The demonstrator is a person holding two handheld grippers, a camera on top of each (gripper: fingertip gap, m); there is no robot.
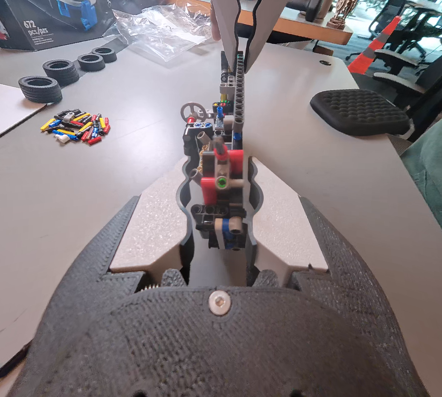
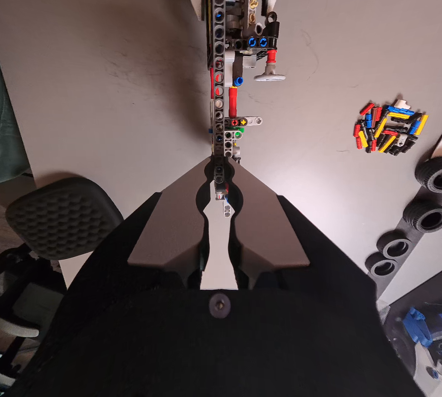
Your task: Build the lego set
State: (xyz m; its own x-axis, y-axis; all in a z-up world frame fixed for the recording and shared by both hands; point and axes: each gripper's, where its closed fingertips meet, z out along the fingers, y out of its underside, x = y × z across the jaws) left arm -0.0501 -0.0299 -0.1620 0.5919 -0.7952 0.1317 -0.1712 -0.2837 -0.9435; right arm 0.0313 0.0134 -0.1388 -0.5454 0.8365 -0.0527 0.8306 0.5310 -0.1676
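A long, narrow Lego chassis [image 1: 235,107] of grey and black beams, with red, blue and yellow pins and a grey steering wheel [image 1: 191,110], is held above the grey table [image 1: 119,182]. My left gripper [image 1: 218,165] is shut on its near end, around the red and black parts. My right gripper [image 2: 218,162] is shut on the far end of the chassis [image 2: 218,88], pinching the long grey beam. The right gripper also shows in the left wrist view [image 1: 239,60], coming down from above. The steering wheel shows in the right wrist view [image 2: 269,77].
A pile of loose coloured pins [image 1: 76,127] lies left of the chassis, also in the right wrist view [image 2: 392,127]. Several black tyres [image 1: 40,89] stand behind it. The set's box [image 1: 59,0], clear plastic bags [image 1: 162,31] and a chair armrest [image 1: 358,111] surround the table.
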